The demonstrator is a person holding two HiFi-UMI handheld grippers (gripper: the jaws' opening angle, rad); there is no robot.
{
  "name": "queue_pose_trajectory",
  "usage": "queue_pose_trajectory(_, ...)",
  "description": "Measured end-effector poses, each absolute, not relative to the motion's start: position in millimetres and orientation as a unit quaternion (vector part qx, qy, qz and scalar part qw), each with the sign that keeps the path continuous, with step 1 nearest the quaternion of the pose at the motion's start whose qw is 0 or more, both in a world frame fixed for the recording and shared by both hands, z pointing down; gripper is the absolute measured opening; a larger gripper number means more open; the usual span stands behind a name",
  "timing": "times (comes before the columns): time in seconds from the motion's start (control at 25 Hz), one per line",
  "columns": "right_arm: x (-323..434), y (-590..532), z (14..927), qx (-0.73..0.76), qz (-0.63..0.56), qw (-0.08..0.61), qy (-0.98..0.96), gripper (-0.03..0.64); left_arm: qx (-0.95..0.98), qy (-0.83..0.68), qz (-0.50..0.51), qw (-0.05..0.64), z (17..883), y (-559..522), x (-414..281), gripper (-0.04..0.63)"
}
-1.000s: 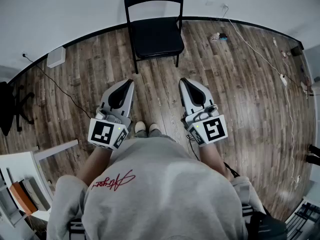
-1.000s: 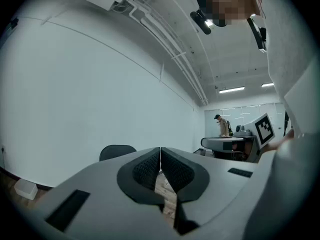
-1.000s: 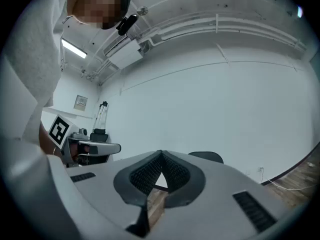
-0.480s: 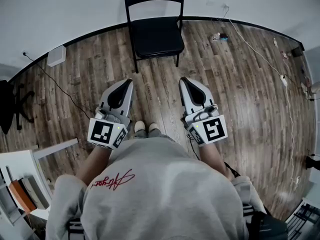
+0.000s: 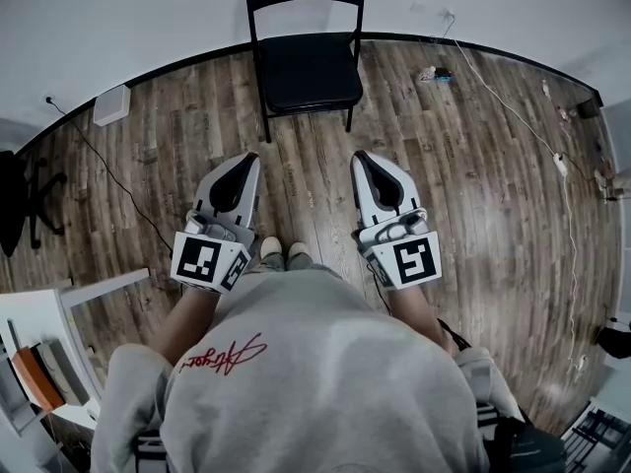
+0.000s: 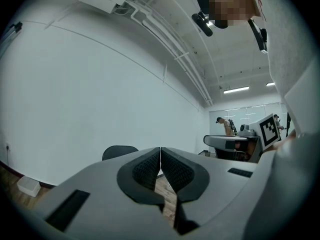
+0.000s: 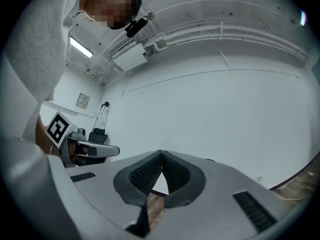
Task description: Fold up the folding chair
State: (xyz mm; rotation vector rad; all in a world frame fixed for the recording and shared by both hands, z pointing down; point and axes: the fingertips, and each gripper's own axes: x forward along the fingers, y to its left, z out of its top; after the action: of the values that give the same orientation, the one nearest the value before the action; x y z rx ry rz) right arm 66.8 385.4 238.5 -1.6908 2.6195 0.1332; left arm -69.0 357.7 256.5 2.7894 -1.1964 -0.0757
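Folding had not begun — the chair [image 5: 308, 67] stood fully open by the wall [image 5: 148, 8], well apart from the left gripper [image 5: 246, 159] and right gripper [image 5: 361, 157], both clenched on nothing.

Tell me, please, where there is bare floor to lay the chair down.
The wood floor is bare between the folding chair and the left gripper and right gripper, and left of the chair up to the white box. It is crowded on the right, where a white cable and small clutter lie, and lower left by the white shelf.
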Motion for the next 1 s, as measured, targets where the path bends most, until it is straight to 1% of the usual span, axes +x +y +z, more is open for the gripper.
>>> queue_pose_trajectory(0.24, 72, 376, 249, -0.532, 0.036, 0.007, 0.846, 0.011, 0.906, -0.417, -0.037, 0.060, 259, 349, -67, 0.018)
queue_pose_trajectory(0.4, 62, 366, 256, -0.512, 0.030, -0.002, 0.858, 0.011, 0.898, -0.434, -0.040, 0.067, 260, 332, -74, 0.018)
queue_pose_trajectory(0.76, 63, 283, 266, -0.517, 0.019, -0.006, 0.856, 0.011, 0.899, -0.432, -0.034, 0.065, 270, 248, -70, 0.018)
queue_pose_trajectory(1.0, 57, 205, 286, -0.501, -0.023, 0.040, 0.864, 0.011, 0.904, -0.422, -0.025, 0.072, 286, 153, -68, 0.019)
